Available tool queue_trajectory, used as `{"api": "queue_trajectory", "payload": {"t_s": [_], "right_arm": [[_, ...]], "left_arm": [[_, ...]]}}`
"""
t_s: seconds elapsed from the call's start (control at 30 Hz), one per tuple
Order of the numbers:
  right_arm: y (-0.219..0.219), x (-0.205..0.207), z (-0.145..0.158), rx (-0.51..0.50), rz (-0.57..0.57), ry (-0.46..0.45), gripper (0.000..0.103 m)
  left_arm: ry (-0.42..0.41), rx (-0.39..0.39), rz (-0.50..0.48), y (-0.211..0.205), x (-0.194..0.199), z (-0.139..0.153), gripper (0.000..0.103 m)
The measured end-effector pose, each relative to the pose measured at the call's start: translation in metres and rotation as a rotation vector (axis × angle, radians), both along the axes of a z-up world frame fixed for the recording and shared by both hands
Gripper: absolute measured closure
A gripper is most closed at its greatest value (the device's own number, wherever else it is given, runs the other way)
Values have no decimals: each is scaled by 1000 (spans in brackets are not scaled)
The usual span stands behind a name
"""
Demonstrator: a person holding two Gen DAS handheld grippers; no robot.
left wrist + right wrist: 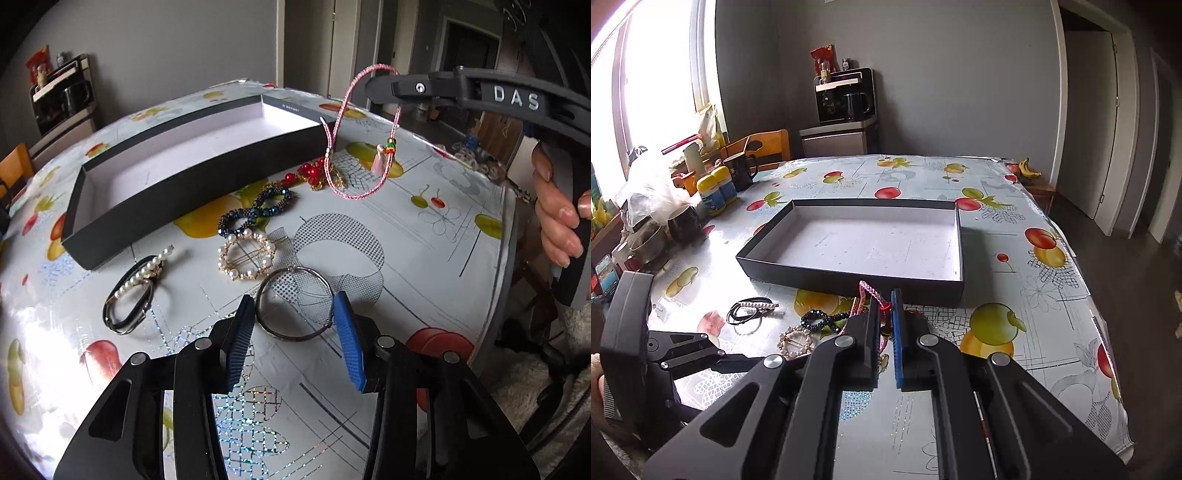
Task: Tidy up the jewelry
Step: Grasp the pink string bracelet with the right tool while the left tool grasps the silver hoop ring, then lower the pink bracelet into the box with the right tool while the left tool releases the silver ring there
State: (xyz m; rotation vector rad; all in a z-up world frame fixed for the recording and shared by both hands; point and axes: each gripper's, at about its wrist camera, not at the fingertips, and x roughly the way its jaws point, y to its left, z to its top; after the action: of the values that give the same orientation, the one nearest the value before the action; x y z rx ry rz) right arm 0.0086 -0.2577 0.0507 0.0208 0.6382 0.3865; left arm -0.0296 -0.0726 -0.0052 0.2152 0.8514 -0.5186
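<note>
The black box (849, 275) is seen empty on the table (424, 236); no jewelry is laid in it yet, so the task is judged to be near its start.

The pink cord bracelet (343, 147) is held by the right gripper (373, 86), whose jaws are closed tightly on it. It hangs in the air, at about 1 o'clock from the middle of the left wrist view, above the table and just beside the near right corner of the box. In the right wrist view the cord is seen pinched between the two pads.

The metal bangle (293, 304) lies flat on the table between the pads of the left gripper (295, 314), at 6 o'clock of the other pieces. The jaws are half open around it; whether the pads already press on it cannot be told for sure, but small gaps seem to be left.

Five more pieces are left on the table: the pearl ring clip (245, 258) at 12 o'clock of the bangle, the dark blue bead bracelet (255, 210) behind it, the red bead and gold chain (317, 175) further at 12 o'clock, and the black hair tie with the pearl clip (136, 291) at 9 o'clock.
</note>
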Motion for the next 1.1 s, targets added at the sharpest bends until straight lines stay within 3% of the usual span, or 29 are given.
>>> {"api": "queue_trajectory", "payload": {"t_s": [0.33,0.47,0.63,0.83,0.97,1.1], "right_arm": [[-1,9,13,-9,2,-28,97],[-2,31,24,32,-1,-22,97],[-3,77,36,69,-51,-29,97],[8,132,28,65,-93,-26,97],[28,163,8,19,-104,6,98],[37,186,-16,-7,-126,94,98]], "left_arm": [[-101,-18,39,22,6,51,57],[-147,-4,97,35,38,78,57],[-164,9,184,51,98,92,57],[-136,81,278,57,173,74,57],[-50,104,333,62,214,48,57],[22,141,375,68,233,25,57]]}}
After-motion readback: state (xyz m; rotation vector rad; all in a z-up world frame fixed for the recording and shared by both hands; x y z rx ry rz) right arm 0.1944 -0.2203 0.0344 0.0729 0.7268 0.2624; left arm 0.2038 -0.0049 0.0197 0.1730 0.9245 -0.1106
